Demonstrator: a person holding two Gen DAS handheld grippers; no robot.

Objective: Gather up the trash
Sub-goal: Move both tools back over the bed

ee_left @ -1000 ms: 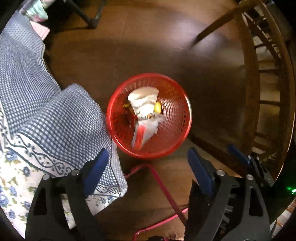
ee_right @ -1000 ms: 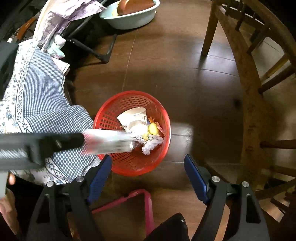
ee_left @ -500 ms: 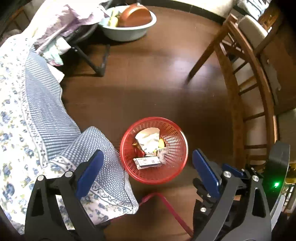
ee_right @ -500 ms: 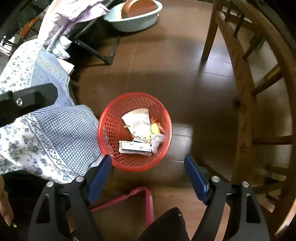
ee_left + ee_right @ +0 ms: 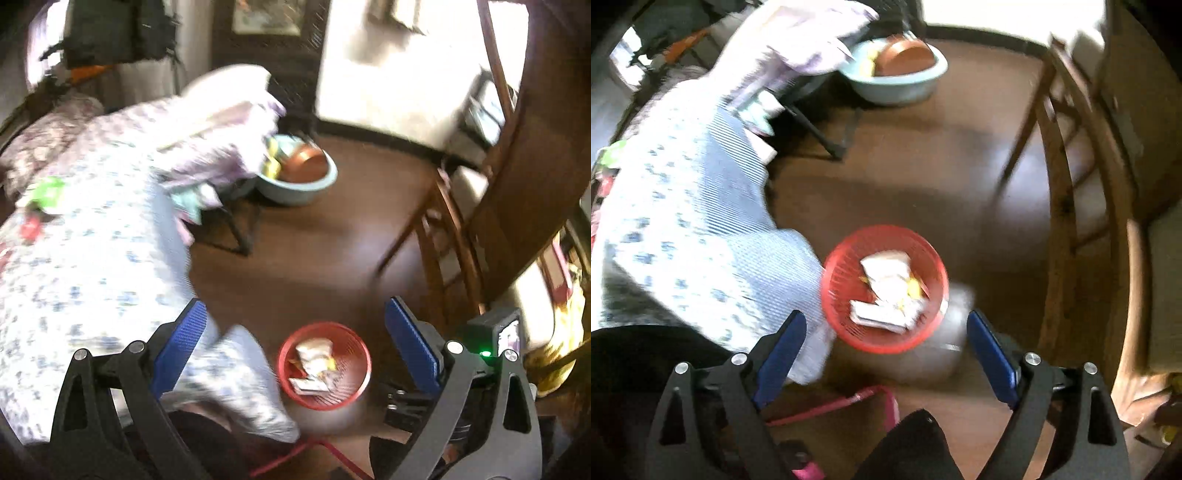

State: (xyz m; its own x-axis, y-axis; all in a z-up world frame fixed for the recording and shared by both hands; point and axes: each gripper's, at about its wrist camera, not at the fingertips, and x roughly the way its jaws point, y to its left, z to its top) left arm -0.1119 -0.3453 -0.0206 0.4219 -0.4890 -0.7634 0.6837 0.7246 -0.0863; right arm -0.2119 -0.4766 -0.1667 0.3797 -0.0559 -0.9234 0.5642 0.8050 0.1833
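Below both grippers, one red mesh basket (image 5: 884,288) sits on the dark wooden floor (image 5: 905,192), holding several crumpled wrappers (image 5: 886,291) and one flat white packet (image 5: 871,314). Ahead of the right gripper (image 5: 886,350), the basket lies between its two blue pads. That gripper's jaws have just been opening, wide apart and empty. The left gripper (image 5: 295,343) is spread wide too, gripping nothing, with the basket low between its fingers. One pale blue basin (image 5: 295,177) stands far ahead, and one blue patterned cloth (image 5: 687,229) hangs to the left.
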